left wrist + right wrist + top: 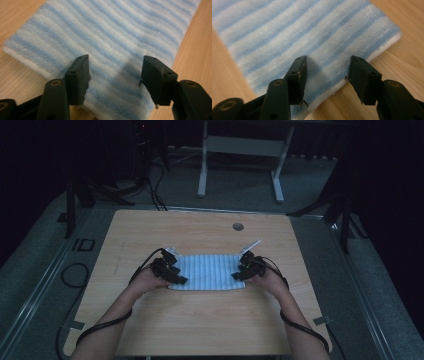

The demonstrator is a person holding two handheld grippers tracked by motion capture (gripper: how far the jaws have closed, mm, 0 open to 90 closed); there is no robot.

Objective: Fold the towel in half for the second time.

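High view: the folded striped towel (207, 271) lies mid-table, the left gripper (176, 276) at its 9 o'clock end and the right gripper (239, 274) at 3 o'clock. Both sets of jaws stand apart over the cloth, seemingly unclamped. Likely between folds; next, pinch fresh edges evenly.

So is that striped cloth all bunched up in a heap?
No, the blue-and-white striped cloth lies flat as a neat folded rectangle on the wooden table, with a gripper at each end.
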